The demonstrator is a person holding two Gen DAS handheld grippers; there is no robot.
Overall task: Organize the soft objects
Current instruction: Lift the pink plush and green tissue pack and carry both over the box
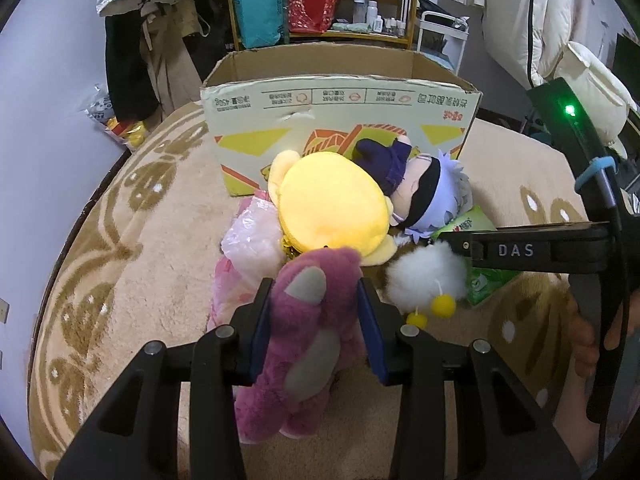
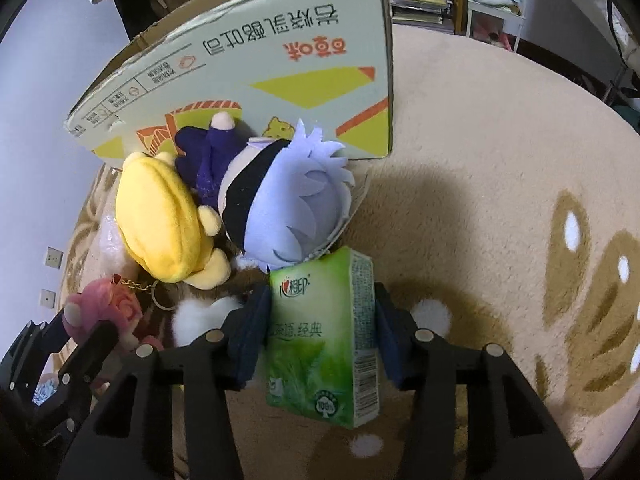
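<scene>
Lot, ranging left to right across a beige pile rug (image 1: 152,248) patterned in brown, before an open-topped printed cardboard box (image 1: 340,120) standing at the far side. Item one: a crinkled clear plastic bag with a pale pink plush inside (image 1: 248,248), lying at the left of the heap, untouched. Item two: a fuzzy magenta plush bear with grey patches (image 1: 308,332), being pinched around its body by the left gripper (image 1: 316,320), whose blue pads are pressing into the fur on both sides. Item three: a round yellow plush pouch with a gold chain (image 1: 332,208), leaning on the bear's head. Item four: a plush doll with lavender hair, a black blindfold and a dark purple outfit (image 1: 420,188), lying against the box front. Item five: a white fluffy pompom with small yellow balls (image 1: 424,280), resting beside the bear. Item six: a green soft pack of tissues (image 2: 324,336), sitting between the pads of the right gripper (image 2: 320,340), which is standing part-open astride it; whether the pads are pressing it is unclear. Handling advice: the bear is probably best lifted straight up, clearing the pouch, before being carried over the box rim; the right gripper would do well to close squarely on the pack's long sides.
</scene>
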